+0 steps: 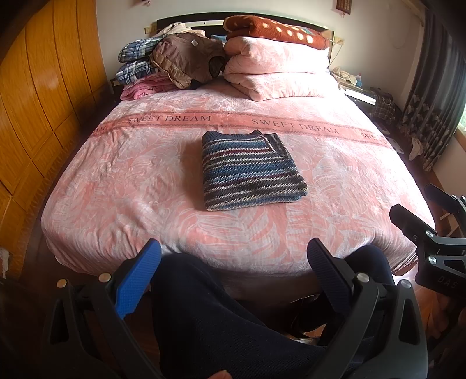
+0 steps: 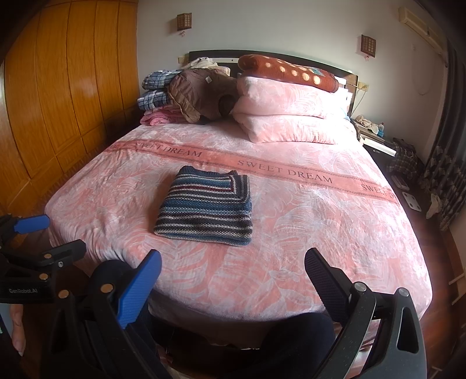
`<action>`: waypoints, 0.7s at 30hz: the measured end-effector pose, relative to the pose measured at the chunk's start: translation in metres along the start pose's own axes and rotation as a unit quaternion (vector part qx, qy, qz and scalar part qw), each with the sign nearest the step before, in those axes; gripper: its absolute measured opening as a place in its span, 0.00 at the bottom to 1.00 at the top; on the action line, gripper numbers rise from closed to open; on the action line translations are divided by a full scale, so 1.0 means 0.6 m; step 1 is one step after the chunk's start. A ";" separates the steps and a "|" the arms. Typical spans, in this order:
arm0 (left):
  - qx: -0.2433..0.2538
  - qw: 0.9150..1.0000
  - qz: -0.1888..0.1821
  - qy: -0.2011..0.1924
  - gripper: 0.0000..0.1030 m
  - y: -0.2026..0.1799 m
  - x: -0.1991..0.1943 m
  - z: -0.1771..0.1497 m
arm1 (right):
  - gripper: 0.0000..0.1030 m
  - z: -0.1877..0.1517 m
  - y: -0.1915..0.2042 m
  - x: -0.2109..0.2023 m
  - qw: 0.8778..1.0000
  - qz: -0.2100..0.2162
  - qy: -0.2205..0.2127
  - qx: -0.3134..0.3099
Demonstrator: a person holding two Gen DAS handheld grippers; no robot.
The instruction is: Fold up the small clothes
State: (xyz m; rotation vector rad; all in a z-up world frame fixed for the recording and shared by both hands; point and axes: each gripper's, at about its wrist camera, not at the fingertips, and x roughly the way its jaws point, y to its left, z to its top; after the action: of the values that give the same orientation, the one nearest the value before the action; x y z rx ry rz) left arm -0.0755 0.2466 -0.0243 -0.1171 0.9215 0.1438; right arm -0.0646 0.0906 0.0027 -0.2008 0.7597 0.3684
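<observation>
A striped knitted sweater (image 1: 250, 170) (image 2: 206, 210), in blue, grey and maroon bands, lies folded into a neat rectangle in the middle of the pink bed (image 1: 116, 186) (image 2: 320, 227). My left gripper (image 1: 234, 253) hangs open off the foot of the bed, above a person's dark-trousered legs (image 1: 221, 320), well short of the sweater. My right gripper (image 2: 233, 263) is open too, near the bed's front edge, with nothing between its fingers. Each gripper shows in the other's view: the right one (image 1: 419, 210) at the right edge, the left one (image 2: 49, 236) at the left edge.
Stacked clothes (image 1: 145, 67) and a brown jacket (image 1: 186, 58) sit at the head of the bed beside pink pillows (image 1: 276, 70) topped by a spotted blanket (image 1: 273, 27). A wooden wardrobe (image 1: 38, 96) lines the left wall. A cluttered nightstand (image 2: 372, 131) and curtains (image 1: 437, 96) are on the right.
</observation>
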 end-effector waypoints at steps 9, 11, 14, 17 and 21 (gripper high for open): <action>0.001 1.000 0.000 -0.002 0.97 0.000 -0.002 0.001 | 0.96 0.000 0.000 0.001 1.000 -0.001 0.000 0.001; 0.001 1.000 0.000 -0.002 0.97 -0.001 -0.004 0.002 | 0.96 0.002 -0.001 0.002 1.000 -0.001 0.000 0.000; 0.004 1.000 0.000 -0.003 0.97 0.000 -0.006 0.006 | 0.96 0.002 0.000 0.003 1.000 -0.001 0.000 0.000; 0.003 1.000 0.001 -0.002 0.97 -0.002 -0.006 0.005 | 0.96 0.003 -0.001 0.004 1.000 0.000 0.000 0.000; 0.003 1.000 0.001 -0.003 0.97 -0.002 -0.007 0.005 | 0.96 0.005 -0.003 0.004 1.000 0.002 0.002 0.007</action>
State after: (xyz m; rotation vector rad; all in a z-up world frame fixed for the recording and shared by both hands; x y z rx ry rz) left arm -0.0753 0.2453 -0.0193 -0.1095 0.9150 0.1424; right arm -0.0605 0.0905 0.0030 -0.1858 0.7662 0.3666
